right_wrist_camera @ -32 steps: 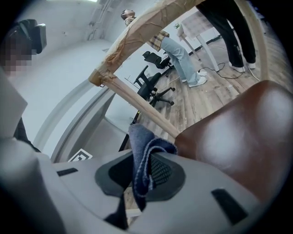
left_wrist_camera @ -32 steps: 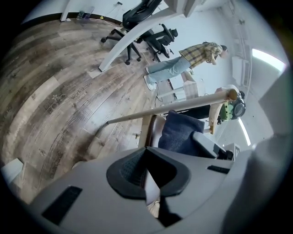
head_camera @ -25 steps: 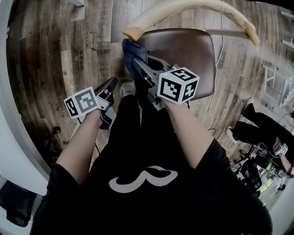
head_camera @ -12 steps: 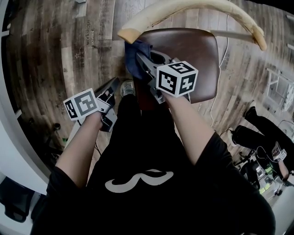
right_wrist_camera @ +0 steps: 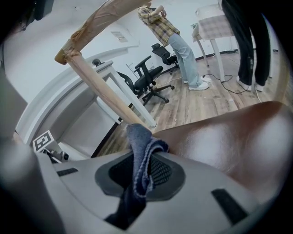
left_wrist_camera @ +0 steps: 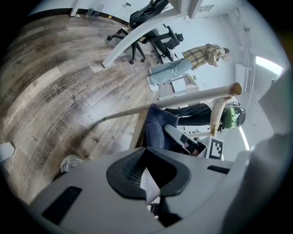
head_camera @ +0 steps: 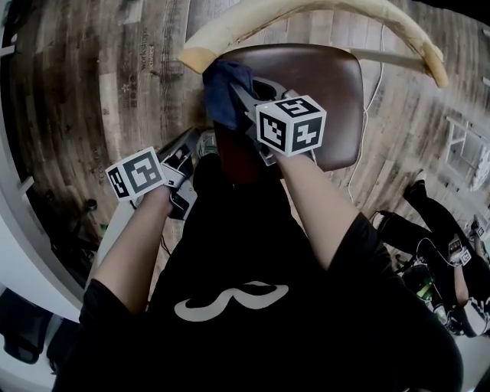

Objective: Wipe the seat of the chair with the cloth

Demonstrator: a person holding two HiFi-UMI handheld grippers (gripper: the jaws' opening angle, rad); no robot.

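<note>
**Over the chair seat: cloth clamped in right gripper**

At the left rear corner of the seat, just under the near end of the pale wooden backrest rail, pinches a fold of the dark blue cloth, jaws clenched tight on it. Shows, in the right gripper view, the cloth standing up out of the black pads with glossy brown seat surface beyond; cannot tell whether the fabric touches the seat.

Left of the seat and lower, over the wood-plank floor, carries the left gripper, jaws drawn together bar a thin pale sliver, grasping nothing. Just beside the seat's left edge, near that gripper, plants a grey shoe.

Bears black-and-white square markers on both gripper cubes, no letters. On a floor plank left of the seat, reads print beginning "Work", the rest too small to make out. On the black shirt below the seat in the head view, carries a white curled emblem without words.

Well beyond the seat, in both gripper views, takes in a person in a plaid shirt and jeans, standing near black office chairs.
</note>
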